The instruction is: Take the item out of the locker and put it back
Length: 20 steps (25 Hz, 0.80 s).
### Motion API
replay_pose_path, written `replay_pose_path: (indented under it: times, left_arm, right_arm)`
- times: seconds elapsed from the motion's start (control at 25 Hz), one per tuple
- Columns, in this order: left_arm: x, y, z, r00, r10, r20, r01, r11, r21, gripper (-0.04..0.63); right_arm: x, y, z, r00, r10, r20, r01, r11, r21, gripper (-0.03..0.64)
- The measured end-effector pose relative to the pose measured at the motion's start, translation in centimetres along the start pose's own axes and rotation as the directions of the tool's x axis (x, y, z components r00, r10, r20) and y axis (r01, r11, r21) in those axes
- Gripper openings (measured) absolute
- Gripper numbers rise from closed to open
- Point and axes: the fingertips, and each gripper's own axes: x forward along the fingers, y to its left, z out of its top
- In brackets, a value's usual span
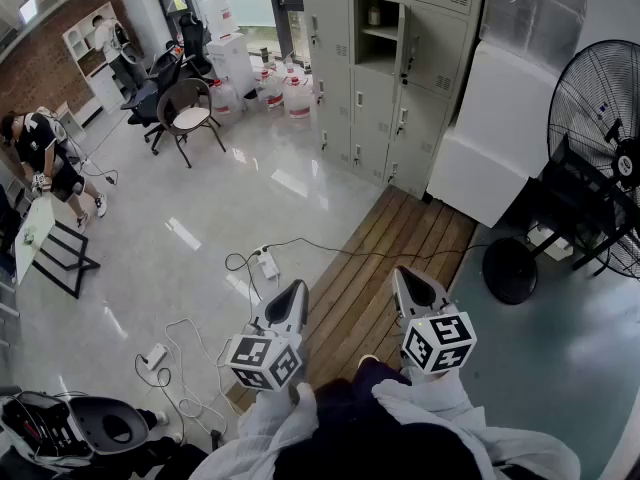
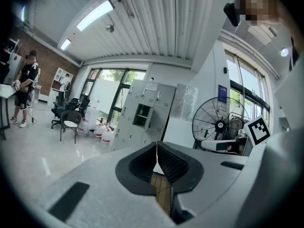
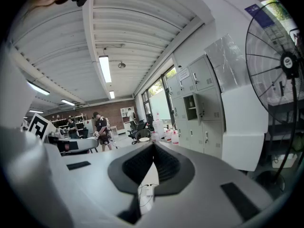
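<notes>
Glossy pale flooring and a strip of wooden planks (image 1: 360,298) separate the operator from the grey locker bank (image 1: 440,78) at upper centre of the head view. One compartment (image 1: 380,53) stands open; a small pale item (image 1: 374,15) sits on its upper shelf, well apart from both grippers. Left gripper (image 1: 297,290) and right gripper (image 1: 407,274), at lower centre, are both clenched on nothing. Judged status: no step done; approach, removal and return remain. A locker notice (image 2: 152,86) and a blue wall sign (image 2: 223,95) are unreadable.
</notes>
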Motion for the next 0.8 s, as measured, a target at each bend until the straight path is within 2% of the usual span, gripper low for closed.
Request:
replay_pose_path:
  times: [0.32,0.56,0.8]
  left_arm:
    - [-1.1,-0.4,-0.1,1.000,-0.005,0.010,0.005,1.000,0.026,0.012]
    - [-2.3,-0.5,-0.4,1.000,-0.009,0.003,0.009,0.996,0.085,0.012]
    - [-3.9,0.5,-2.1,1.000,-0.018,-0.022,0.019,0.997,0.071,0.012]
  right_arm:
    - [-0.9,0.9,-0.3,1.000,0.007,0.019,-0.007,1.000,0.003,0.000]
    - [-1.6,2.1,-0.3,0.999,0.014,0.045,-0.013,1.000,-0.009,0.000]
    - [-2.1,3.7,-1.0,0.997,0.006,0.079,-0.006,1.000,-0.008,0.002]
